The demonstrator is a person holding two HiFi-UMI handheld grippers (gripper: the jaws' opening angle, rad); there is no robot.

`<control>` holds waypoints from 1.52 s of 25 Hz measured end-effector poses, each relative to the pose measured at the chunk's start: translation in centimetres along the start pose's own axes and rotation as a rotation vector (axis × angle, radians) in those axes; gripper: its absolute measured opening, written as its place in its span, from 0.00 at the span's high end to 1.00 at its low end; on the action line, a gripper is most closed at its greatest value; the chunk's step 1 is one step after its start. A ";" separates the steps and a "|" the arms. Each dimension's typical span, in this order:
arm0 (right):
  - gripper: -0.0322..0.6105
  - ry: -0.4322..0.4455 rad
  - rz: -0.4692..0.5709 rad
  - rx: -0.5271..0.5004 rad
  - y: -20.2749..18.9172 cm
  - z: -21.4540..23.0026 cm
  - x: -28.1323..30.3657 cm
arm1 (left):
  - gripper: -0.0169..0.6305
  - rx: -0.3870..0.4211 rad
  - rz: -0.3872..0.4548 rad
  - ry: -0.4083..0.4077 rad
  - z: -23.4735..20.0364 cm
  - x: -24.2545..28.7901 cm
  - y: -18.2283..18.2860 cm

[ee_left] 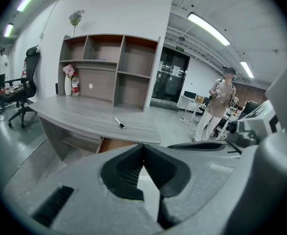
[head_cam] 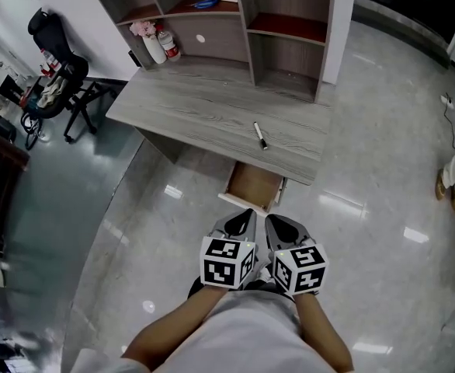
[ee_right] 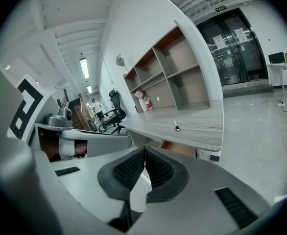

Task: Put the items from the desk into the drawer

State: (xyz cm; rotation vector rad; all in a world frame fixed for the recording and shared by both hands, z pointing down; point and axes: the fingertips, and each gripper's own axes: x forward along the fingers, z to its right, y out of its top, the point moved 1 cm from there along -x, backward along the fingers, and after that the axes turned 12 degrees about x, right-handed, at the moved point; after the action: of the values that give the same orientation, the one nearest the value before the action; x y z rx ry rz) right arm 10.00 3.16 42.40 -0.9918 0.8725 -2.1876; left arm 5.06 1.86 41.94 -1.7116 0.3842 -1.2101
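A white marker pen with a dark cap lies on the grey wooden desk, near its front right corner. Below the desk's front edge a wooden drawer stands pulled out, and nothing shows inside it. Both grippers are held side by side close to the person's body, well short of the desk. My left gripper is shut with nothing in it, and my right gripper is shut and empty too. The pen and drawer show in the left gripper view; the pen shows in the right gripper view.
A shelf unit stands at the back of the desk, with a white vase of pink flowers and a red-and-white bottle beside it. A black office chair stands at the left. A person stands far off to the right.
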 end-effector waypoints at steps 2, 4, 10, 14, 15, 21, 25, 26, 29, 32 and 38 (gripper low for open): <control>0.95 0.004 -0.005 -0.004 0.0 0.1 0.3 | 0.97 -0.002 0.002 0.005 -0.2 0.2 0.0; 0.95 0.008 -0.009 -0.010 0.1 0.1 0.6 | 0.97 -0.005 0.002 0.007 -0.4 0.4 0.0; 0.95 0.005 -0.007 -0.029 1.3 0.2 2.2 | 0.97 -0.018 0.008 0.006 -1.5 1.4 0.5; 0.95 -0.006 -0.021 -0.053 2.2 0.3 3.7 | 0.97 -0.044 0.015 -0.003 -2.7 2.6 1.2; 0.95 -0.011 -0.021 -0.059 2.5 0.5 4.2 | 0.97 -0.046 0.017 -0.008 -3.0 3.1 1.4; 0.95 -0.048 -0.025 -0.093 3.8 1.9 7.7 | 0.97 -0.047 0.024 -0.029 -5.4 6.4 2.4; 0.95 -0.080 -0.036 -0.101 5.2 3.0 10.1 | 0.97 -0.031 0.011 -0.056 -6.8 8.8 3.5; 0.95 -0.090 -0.036 -0.104 5.5 3.3 10.7 | 0.97 -0.024 0.007 -0.065 -7.2 9.5 3.7; 0.95 -0.129 -0.039 -0.105 6.3 4.5 12.5 | 0.97 -0.006 -0.008 -0.091 -8.2 11.3 4.2; 0.95 -0.169 -0.048 -0.103 7.0 5.6 14.0 | 0.97 0.007 -0.021 -0.115 -9.2 12.7 4.7; 0.95 -0.233 -0.076 -0.106 7.7 7.6 17.4 | 0.97 0.015 -0.043 -0.148 -11.4 15.1 5.3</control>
State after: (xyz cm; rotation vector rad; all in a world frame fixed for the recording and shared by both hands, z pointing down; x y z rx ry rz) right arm 8.17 -16.56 47.79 -1.3208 0.8600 -2.0520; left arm 3.63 -17.28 46.12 -1.7920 0.2491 -1.1057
